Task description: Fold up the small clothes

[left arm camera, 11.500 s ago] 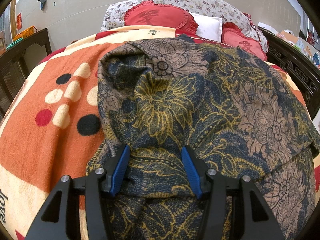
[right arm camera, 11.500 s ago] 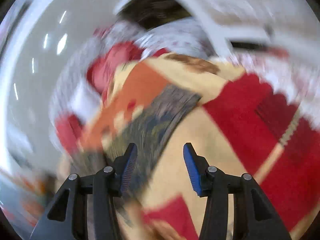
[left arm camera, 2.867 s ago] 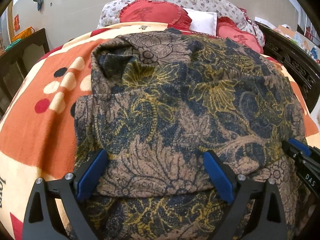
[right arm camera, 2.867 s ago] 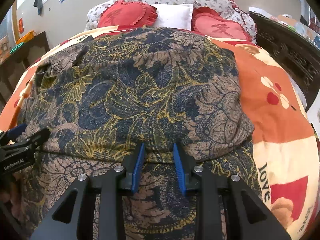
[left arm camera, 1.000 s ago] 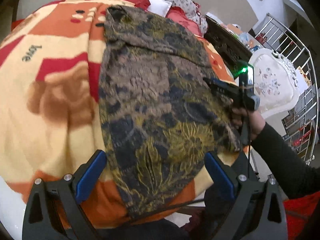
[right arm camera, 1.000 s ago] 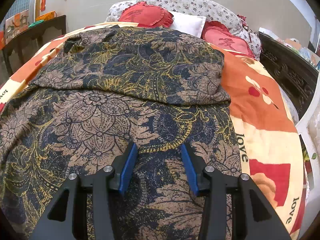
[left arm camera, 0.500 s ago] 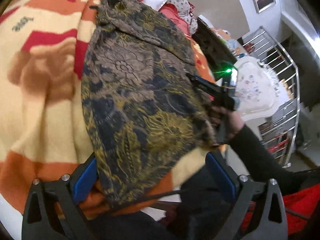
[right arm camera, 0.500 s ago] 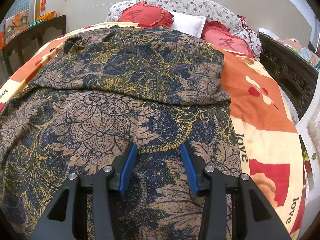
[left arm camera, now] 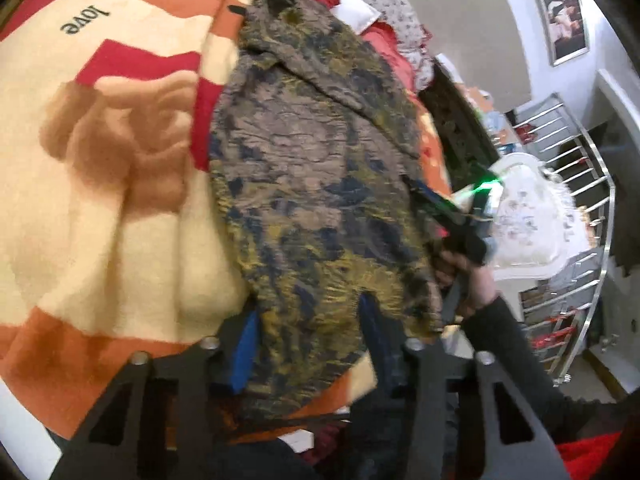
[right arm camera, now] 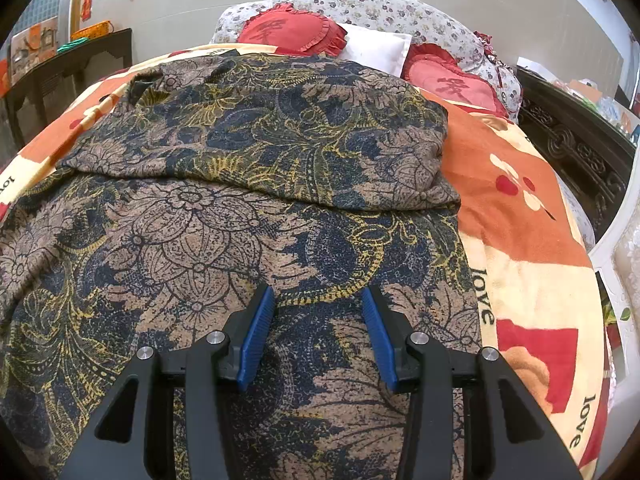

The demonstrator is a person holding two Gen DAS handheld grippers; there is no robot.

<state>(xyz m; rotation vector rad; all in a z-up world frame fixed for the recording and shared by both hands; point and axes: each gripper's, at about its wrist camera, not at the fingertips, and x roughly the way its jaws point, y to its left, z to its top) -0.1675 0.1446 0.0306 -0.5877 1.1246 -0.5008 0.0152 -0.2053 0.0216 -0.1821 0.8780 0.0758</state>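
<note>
A brown, navy and yellow floral garment (right arm camera: 248, 208) lies spread on the bed blanket, its far part folded over toward me with the fold edge across the middle. It also shows in the left wrist view (left arm camera: 320, 184), hanging over the bed's near edge. My left gripper (left arm camera: 308, 332) has its blue pads on either side of the garment's hanging hem, partly closed around it. My right gripper (right arm camera: 318, 320) is open, resting over the garment's near part, and shows in the left wrist view (left arm camera: 444, 208) at the cloth's right edge.
An orange, cream and red blanket (right arm camera: 520, 216) covers the bed. Red heart cushions (right arm camera: 292, 32) and a white pillow (right arm camera: 376, 50) lie at the head. A dark carved bed frame (right arm camera: 576, 148) runs on the right. A metal railing (left arm camera: 580, 208) stands beyond the bed.
My left gripper has swung lower to the bed's near edge and narrowed from wide open around the garment's hem. My right gripper has not moved.
</note>
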